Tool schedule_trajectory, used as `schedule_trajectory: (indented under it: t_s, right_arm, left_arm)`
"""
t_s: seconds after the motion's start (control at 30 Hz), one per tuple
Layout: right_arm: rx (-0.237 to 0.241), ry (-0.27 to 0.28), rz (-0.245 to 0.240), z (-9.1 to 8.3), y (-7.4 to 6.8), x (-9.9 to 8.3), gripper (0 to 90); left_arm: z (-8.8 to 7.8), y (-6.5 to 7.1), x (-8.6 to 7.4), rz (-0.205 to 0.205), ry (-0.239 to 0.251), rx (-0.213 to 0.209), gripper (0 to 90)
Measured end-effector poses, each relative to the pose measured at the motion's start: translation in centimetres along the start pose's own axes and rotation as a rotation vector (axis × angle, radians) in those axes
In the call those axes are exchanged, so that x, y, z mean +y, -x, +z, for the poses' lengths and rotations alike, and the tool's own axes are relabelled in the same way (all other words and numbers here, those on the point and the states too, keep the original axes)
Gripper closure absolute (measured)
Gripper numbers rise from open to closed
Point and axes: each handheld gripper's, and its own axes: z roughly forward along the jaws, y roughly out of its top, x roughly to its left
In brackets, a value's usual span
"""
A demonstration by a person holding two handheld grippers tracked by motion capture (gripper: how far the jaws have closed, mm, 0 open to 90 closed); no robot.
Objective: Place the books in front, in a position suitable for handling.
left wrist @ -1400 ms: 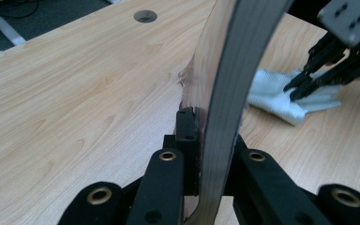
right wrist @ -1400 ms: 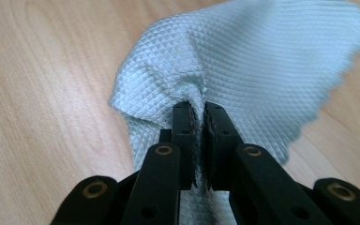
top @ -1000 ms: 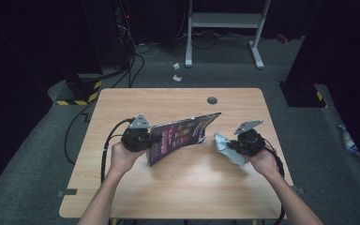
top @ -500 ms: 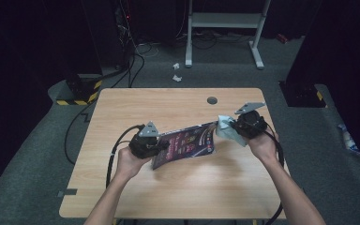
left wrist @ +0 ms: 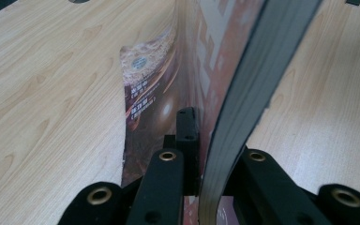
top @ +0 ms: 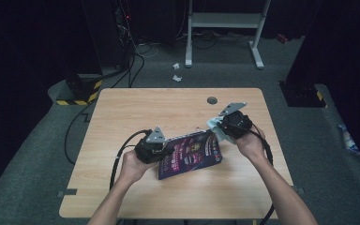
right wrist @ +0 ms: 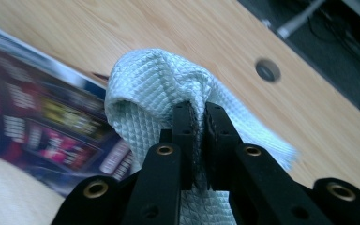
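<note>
Glossy purple book [top: 192, 153], cover print illegible.

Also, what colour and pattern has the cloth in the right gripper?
Pale blue-green cloth with a small diamond weave, seen best in the right gripper view.

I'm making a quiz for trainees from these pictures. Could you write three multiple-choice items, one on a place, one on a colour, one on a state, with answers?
1. Where is the magazine?
A. on the floor
B. on the table, held at its left end
C. on the metal stand

2. What colour is the cloth?
A. red
B. black
C. pale blue

3. What is the right tool doing?
A. pinching the cloth
B. standing open
C. gripping the magazine

Answers:
1 B: the high view shows it on the table, with the left tool clamped on its edge.
2 C: the right gripper view shows pale blue waffle weave.
3 A: its jaws squeeze a fold of cloth.
</note>
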Motion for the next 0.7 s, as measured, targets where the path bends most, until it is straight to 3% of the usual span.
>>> schedule_trajectory:
  t_s: [0.13, 0.2, 0.4, 0.47, 0.57, 0.7]
  right_arm:
    - [-0.012, -0.044, 0.073, 1.1, 1.5, -1.5, 84.1]
    - [-0.01, -0.03, 0.091, 1.1, 1.4, -1.7, 84.1]
    - [0.027, 0.052, -0.017, 0.0, -1.8, -0.3, 84.1]
    - [0.029, 0.052, -0.036, -0.2, -2.2, 0.0, 84.1]
    - [0.03, 0.021, -0.006, 0.1, -1.3, -0.4, 84.1]
    - [0.022, -0.036, 0.069, 0.9, 0.5, -1.6, 84.1]
  left_arm:
    - [0.1, 0.0, 0.1, -0.002, -0.003, -0.008, 84.1]
    - [0.2, 0.0, 0.2, -0.006, 0.0, -0.009, 84.0]
    - [0.3, -0.2, 0.3, -0.021, -0.001, -0.013, 84.0]
    - [0.2, -0.3, 0.2, -0.029, 0.003, -0.015, 84.0]
    - [0.1, -0.3, 0.2, -0.032, 0.007, -0.019, 84.0]
    - [0.3, -0.3, 0.2, -0.03, 0.013, -0.024, 84.0]
